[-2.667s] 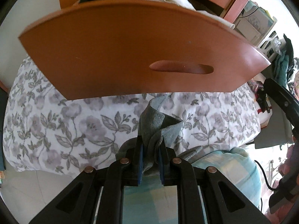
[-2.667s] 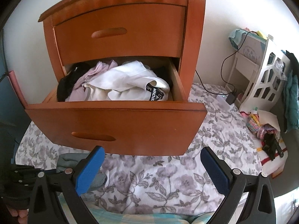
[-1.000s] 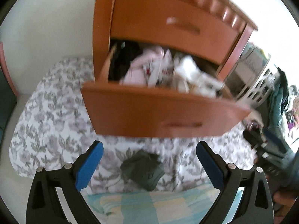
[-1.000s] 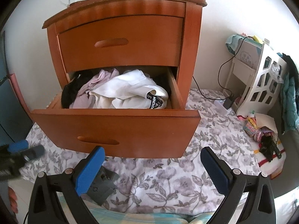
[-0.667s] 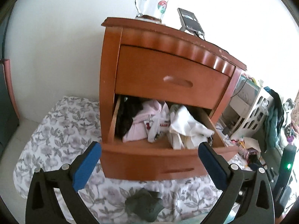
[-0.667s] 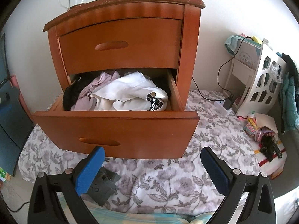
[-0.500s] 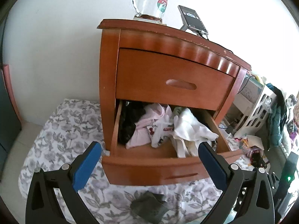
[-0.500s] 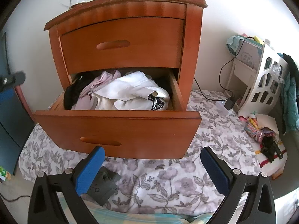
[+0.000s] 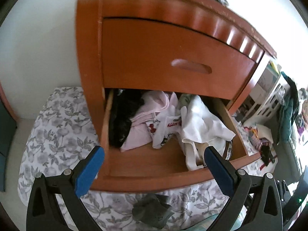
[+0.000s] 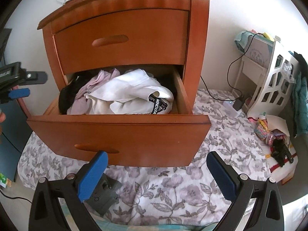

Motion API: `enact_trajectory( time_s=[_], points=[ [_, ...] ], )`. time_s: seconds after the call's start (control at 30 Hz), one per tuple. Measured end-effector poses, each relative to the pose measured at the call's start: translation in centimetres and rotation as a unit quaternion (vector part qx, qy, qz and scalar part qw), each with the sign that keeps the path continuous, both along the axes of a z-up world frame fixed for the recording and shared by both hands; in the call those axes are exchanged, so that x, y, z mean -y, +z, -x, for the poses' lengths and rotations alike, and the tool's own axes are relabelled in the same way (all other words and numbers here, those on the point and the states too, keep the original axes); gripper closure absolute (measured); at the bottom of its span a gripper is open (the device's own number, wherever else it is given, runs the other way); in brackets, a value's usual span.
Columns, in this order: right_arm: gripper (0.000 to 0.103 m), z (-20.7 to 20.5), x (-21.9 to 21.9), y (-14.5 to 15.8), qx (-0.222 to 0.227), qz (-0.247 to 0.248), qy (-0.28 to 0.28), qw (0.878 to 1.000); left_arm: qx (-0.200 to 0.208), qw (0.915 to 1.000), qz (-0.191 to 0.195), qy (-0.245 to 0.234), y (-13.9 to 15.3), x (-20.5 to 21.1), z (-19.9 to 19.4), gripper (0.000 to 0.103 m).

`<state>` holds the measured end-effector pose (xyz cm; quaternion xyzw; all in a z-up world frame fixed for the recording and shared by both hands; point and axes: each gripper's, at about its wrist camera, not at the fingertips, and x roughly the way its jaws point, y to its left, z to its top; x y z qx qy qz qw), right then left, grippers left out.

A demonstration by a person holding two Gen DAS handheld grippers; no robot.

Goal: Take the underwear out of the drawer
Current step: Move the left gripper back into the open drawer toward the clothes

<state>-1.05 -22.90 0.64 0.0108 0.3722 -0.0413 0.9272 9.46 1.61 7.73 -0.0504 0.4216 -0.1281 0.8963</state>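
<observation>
Through my left wrist camera, the open lower drawer (image 9: pixel 154 165) of the wooden nightstand (image 9: pixel 134 28) held a black garment (image 9: pixel 123 119), pink underwear (image 9: pixel 152 109), a white printed piece (image 9: pixel 165 129) and a white cloth (image 9: pixel 204 127). My left gripper (image 9: pixel 154 165) hung over the drawer's front, fingers wide apart and empty. A grey underwear piece (image 9: pixel 152 209) lay on the floral bedspread (image 9: pixel 57 127) below.

Through my right wrist camera, the drawer (image 10: pixel 119 134) showed the same heap. My right gripper (image 10: pixel 156 175) was spread wide, holding nothing; the grey piece (image 10: pixel 104 194) lay just beside its left finger (image 10: pixel 92 175).
</observation>
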Motion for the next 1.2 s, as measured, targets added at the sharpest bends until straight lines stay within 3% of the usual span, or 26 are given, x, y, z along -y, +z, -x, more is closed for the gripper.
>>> enact_trajectory(
  time_s=[0.37, 0.6, 0.73, 0.9, 0.97, 1.03, 1.2],
  points=[
    [0.000, -1.9, 0.8, -1.6, -0.014, -0.005, 0.000, 1.000, -0.096, 0.9938, 0.010, -0.055, -3.8, 4.9, -5.4, 0.000],
    [0.000, -2.9, 1.7, -2.2, -0.020, -0.009, -0.005, 1.000, -0.133, 0.9891, 0.023, -0.059, -5.8, 7.1, -7.9, 0.001],
    [0.000, -3.3, 2.0, -2.7, -0.025, -0.012, -0.006, 1.000, -0.148, 0.9864, 0.016, -0.069, -6.8, 8.6, -8.7, 0.009],
    [0.000, -3.5, 2.3, -3.0, -0.028, -0.014, -0.007, 0.999, -0.169, 0.9833, 0.005, -0.068, -8.2, 10.0, -9.2, 0.010],
    [0.000, -3.5, 2.3, -3.1, -0.029, -0.014, -0.008, 0.999, -0.178, 0.9817, 0.001, -0.069, -8.7, 10.4, -9.3, 0.014],
    [0.000, -3.6, 2.4, -3.2, -0.030, -0.015, -0.008, 0.999, -0.188, 0.9793, 0.002, -0.075, -9.2, 10.9, -9.4, 0.025],
    [0.000, -3.7, 2.5, -3.3, -0.031, -0.017, -0.010, 0.999, -0.201, 0.9759, 0.004, -0.086, -10.1, 12.3, -9.2, 0.037]
  ],
)
